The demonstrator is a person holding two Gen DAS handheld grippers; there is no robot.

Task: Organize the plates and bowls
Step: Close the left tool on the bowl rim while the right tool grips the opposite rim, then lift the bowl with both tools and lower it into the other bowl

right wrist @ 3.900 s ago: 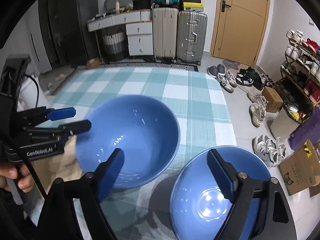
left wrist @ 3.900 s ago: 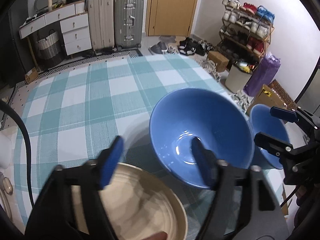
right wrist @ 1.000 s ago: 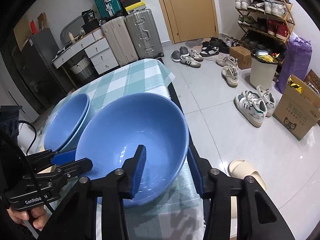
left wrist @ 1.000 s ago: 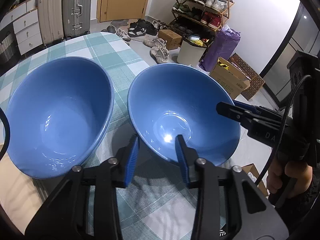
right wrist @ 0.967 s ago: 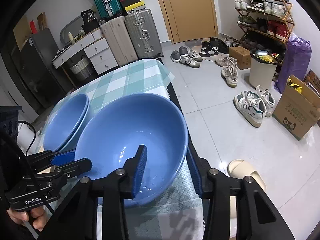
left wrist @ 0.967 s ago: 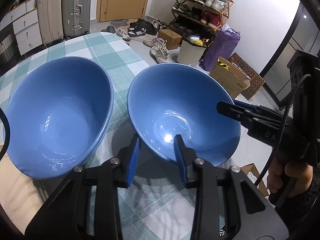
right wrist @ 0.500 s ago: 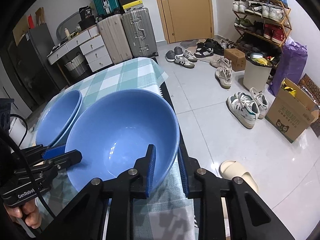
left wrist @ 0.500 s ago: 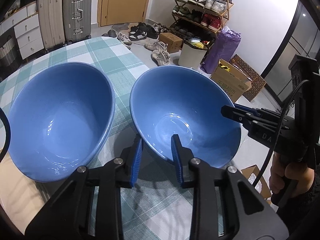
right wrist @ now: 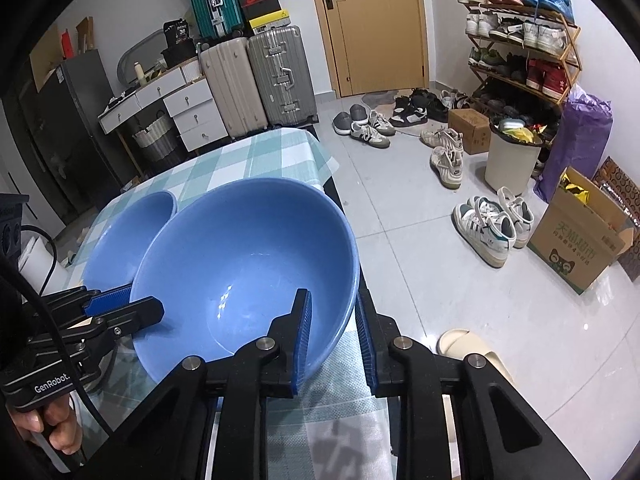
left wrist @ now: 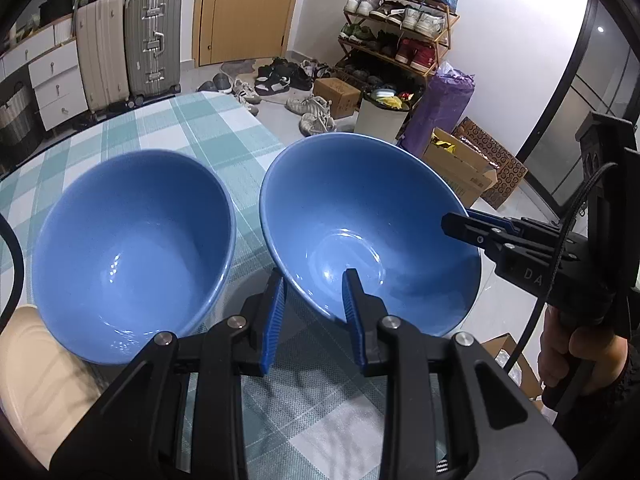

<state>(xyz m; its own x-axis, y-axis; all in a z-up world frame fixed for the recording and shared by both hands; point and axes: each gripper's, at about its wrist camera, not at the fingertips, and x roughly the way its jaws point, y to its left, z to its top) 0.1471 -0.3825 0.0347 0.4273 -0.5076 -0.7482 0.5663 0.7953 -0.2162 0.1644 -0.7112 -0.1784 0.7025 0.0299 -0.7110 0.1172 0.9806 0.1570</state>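
Two blue bowls stand side by side on the checked tablecloth [left wrist: 192, 136]. My left gripper [left wrist: 313, 312] is shut on the near rim of the right blue bowl [left wrist: 360, 216], one pad inside, one outside. My right gripper [right wrist: 333, 330] is shut on the opposite rim of that same bowl [right wrist: 248, 256], which looks tilted and raised. The other blue bowl [left wrist: 128, 252] rests to the left; it also shows in the right wrist view [right wrist: 124, 236], behind the held one. A beige plate [left wrist: 36, 376] lies at the left edge, partly under that bowl.
The table edge [right wrist: 324, 184] runs just beside the held bowl, with tiled floor, shoes [right wrist: 488, 228] and a cardboard box [right wrist: 576, 240] beyond. Suitcases [left wrist: 128, 44] and a white drawer unit [left wrist: 48, 72] stand past the table's far end.
Both grippers have narrowed from wide open around the bowl's rim to clamped on it. The bowl has tilted and risen slightly.
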